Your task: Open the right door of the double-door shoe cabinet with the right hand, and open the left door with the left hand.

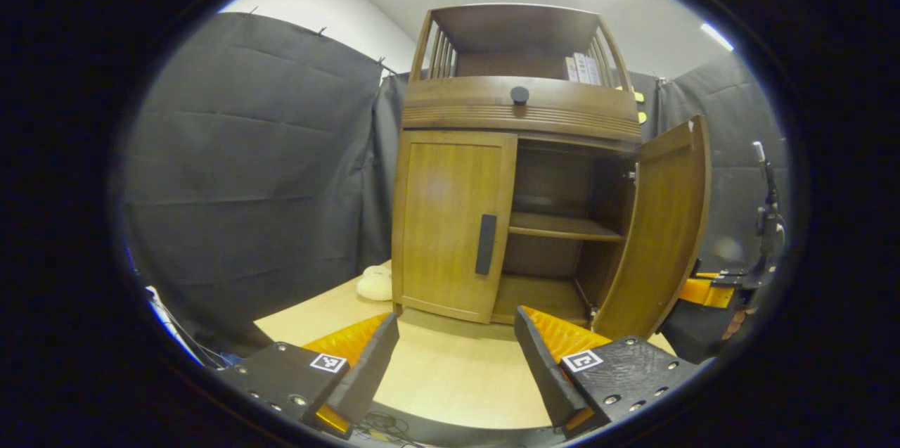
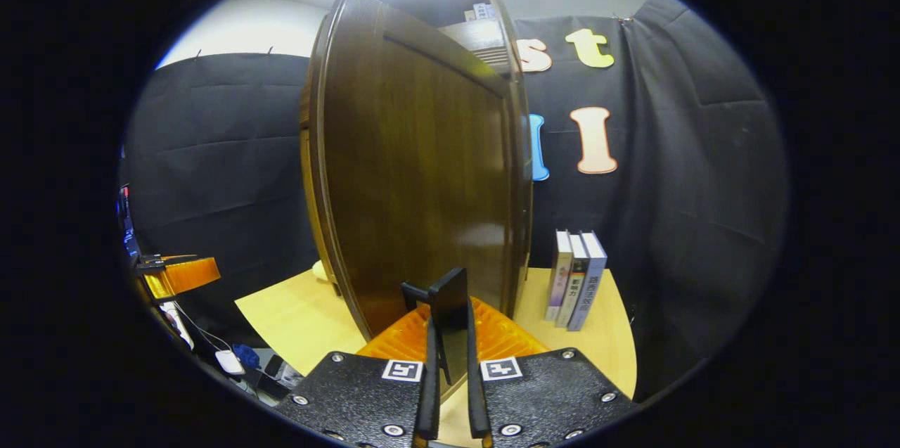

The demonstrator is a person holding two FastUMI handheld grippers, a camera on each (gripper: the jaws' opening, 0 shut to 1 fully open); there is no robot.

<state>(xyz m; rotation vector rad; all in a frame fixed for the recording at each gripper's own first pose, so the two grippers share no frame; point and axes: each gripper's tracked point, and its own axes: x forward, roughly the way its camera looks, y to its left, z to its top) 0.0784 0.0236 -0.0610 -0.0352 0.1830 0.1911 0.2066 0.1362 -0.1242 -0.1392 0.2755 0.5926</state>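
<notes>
Cabinet: centre of the left gripper view, standing on the pale table; open shelves visible inside at centre right.
Right door: swung wide open, centre of the right gripper view; right of centre in the left gripper view.
Left door: closed, left of centre in the left gripper view, dark upright handle along its inner edge.
Right gripper: bottom centre of its own view, clamped on the right door's handle, both fingers pressing it.
Left gripper: bottom of its own view, spread wide, holding nothing, well short of the left door.
Risk, door: probably overswing against the hinge stop if pulled further, enough to rock or drag the cabinet.
Risk, books: upright on the table just right of the open door; likely toppled by a wider swing.
Risk, left approach: narrow handle, so an off-line closure may slip off or scrape the panel.
Writing: spines of the books carry print, too small to read; square coded markers on both grippers, no legible brand.
</notes>
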